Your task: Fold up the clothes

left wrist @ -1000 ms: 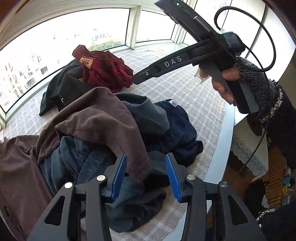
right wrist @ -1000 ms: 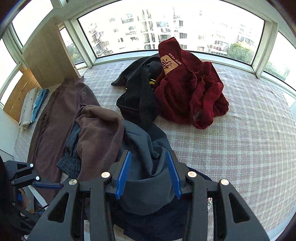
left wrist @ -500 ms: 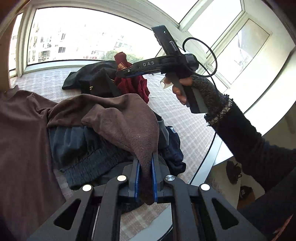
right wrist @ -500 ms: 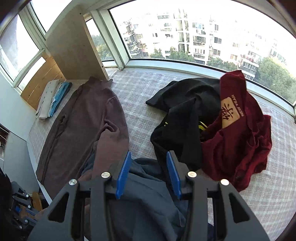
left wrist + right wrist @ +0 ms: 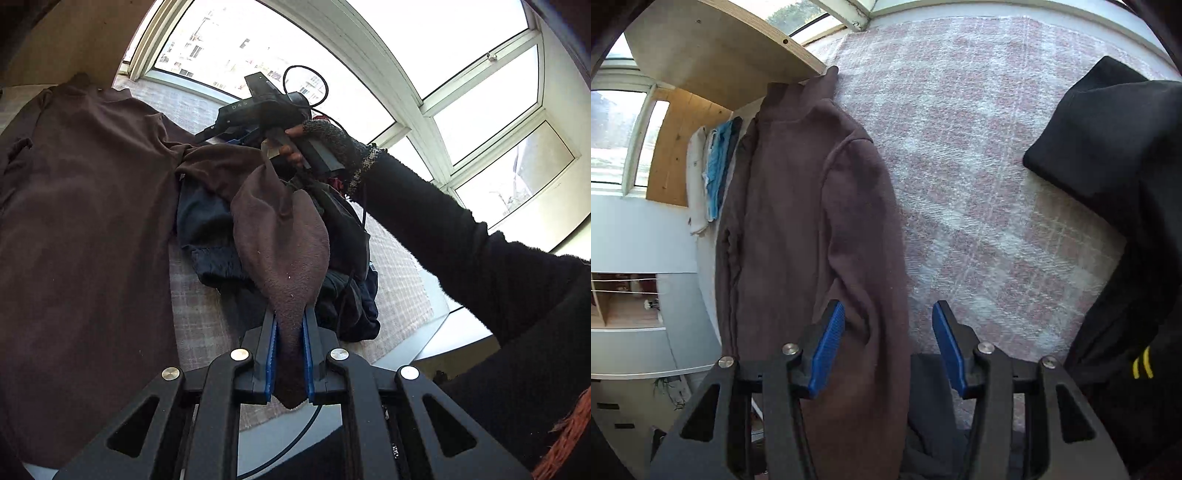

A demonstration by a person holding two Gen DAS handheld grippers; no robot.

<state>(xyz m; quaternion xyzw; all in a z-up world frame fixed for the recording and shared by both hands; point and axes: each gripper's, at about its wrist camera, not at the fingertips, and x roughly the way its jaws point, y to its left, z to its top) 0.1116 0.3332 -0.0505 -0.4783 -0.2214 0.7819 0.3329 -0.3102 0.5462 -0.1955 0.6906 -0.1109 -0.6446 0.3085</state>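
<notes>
A brown sweater (image 5: 85, 229) lies spread on the checked cover, its sleeve end (image 5: 284, 236) lifted off a heap of dark clothes. My left gripper (image 5: 290, 354) is shut on that sleeve end. The right gripper's body (image 5: 258, 114), held by a gloved hand, hovers above the sleeve farther back. In the right wrist view the brown sweater (image 5: 798, 206) runs lengthwise under my right gripper (image 5: 888, 343), which is open with the sleeve and shoulder below its left finger and nothing pinched.
A heap of navy and grey garments (image 5: 343, 266) lies under the lifted sleeve. A black garment (image 5: 1119, 192) lies at the right on the checked cover (image 5: 967, 147). A wooden panel (image 5: 713, 48) and folded cloths (image 5: 714, 173) stand beyond the sweater's collar. Windows surround the platform.
My left gripper closed on the brown sleeve end and raised it from the heap. My right gripper stayed open and swung left, from over the dark heap to over the spread sweater.
</notes>
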